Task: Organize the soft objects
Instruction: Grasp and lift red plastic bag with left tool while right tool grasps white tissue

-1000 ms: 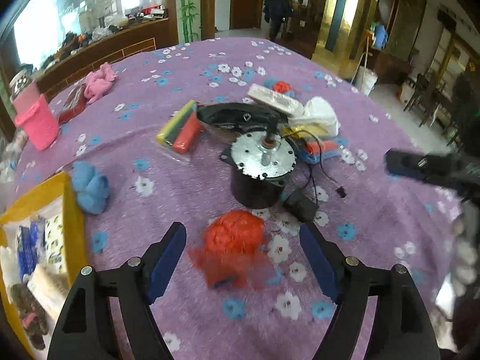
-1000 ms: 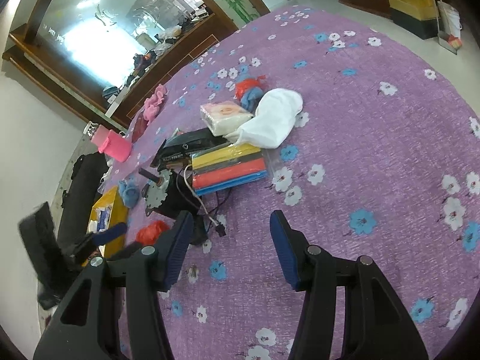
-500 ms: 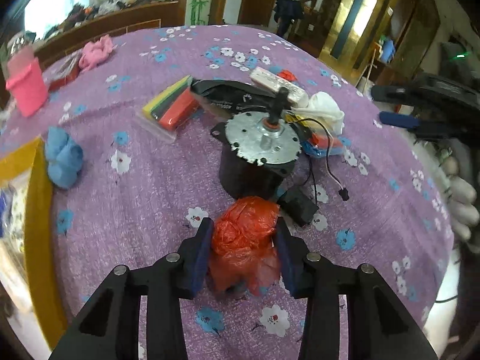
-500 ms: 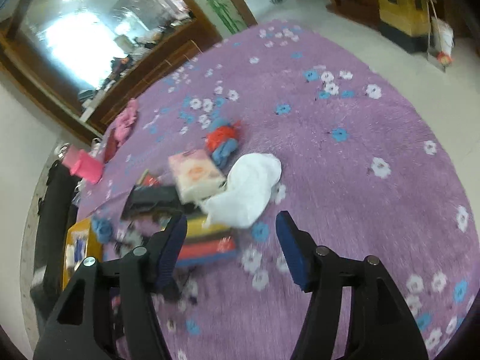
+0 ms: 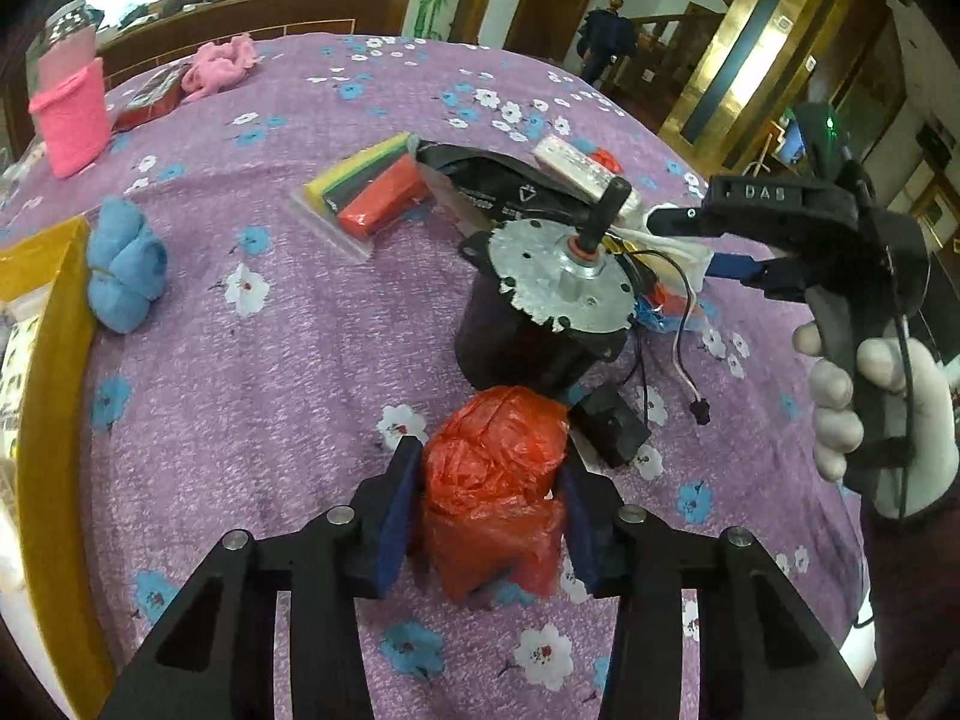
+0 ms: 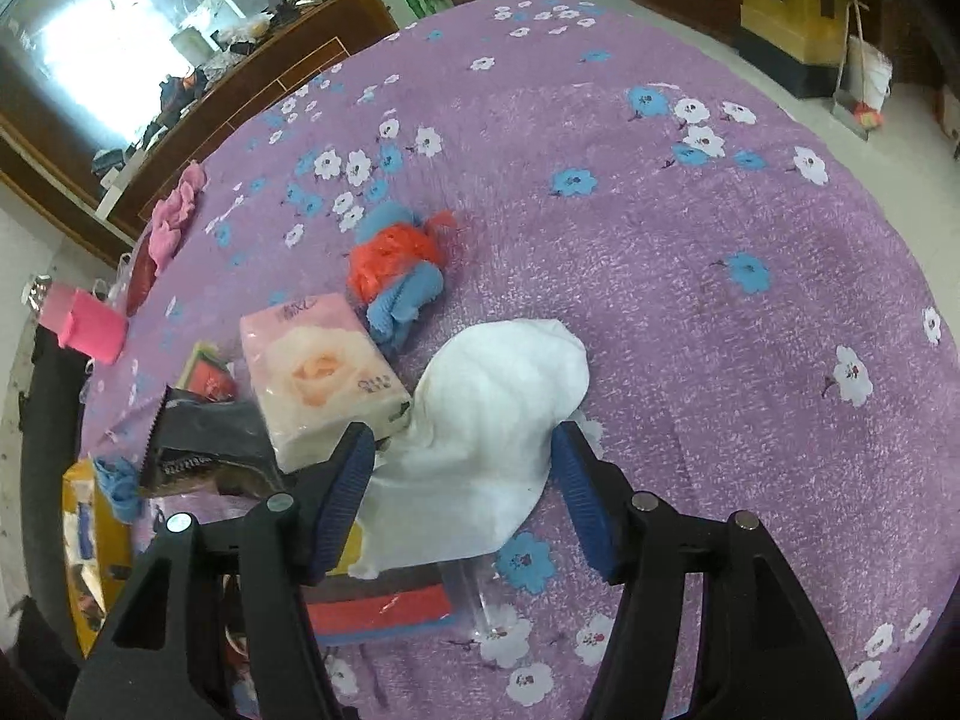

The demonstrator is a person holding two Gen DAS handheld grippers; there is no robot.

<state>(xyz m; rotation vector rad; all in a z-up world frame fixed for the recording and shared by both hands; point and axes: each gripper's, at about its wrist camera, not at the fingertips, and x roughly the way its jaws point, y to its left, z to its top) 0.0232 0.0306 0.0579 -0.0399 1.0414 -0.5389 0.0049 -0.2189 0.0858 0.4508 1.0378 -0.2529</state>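
1. Left wrist view: the left tongs (image 5: 489, 513) are seen closed onto a crumpled red plastic bag (image 5: 495, 480), which is pressed between both blue pads; their closing has only just taken place.
2. The bag is seen low on the purple flowered surface (image 5: 288, 372), just in front of a black motor with a toothed metal disc (image 5: 561, 288).
3. Behind the motor, a clear pouch of coloured clay bars (image 5: 372, 189) is seen; a blue cloth bundle (image 5: 123, 276) lies near a yellow box (image 5: 48, 372) at the left edge.
4. At the far left edge of the surface a pink cup (image 5: 72, 114) and a pink cloth (image 5: 219, 63) are seen.
5. At the right, the right tongs (image 5: 714, 243) are held by a white-gloved hand (image 5: 882, 408).
6. Right wrist view: the right tongs (image 6: 462, 495) are seen partly open, their opening having just narrowed a little, with nothing gripped.
7. A white cloth (image 6: 492, 420) lies between and beyond the pads; whether it is touched cannot be told.
8. A tissue pack (image 6: 321, 375) lies beside the cloth, and an orange-and-blue bundle (image 6: 399, 267) farther off.
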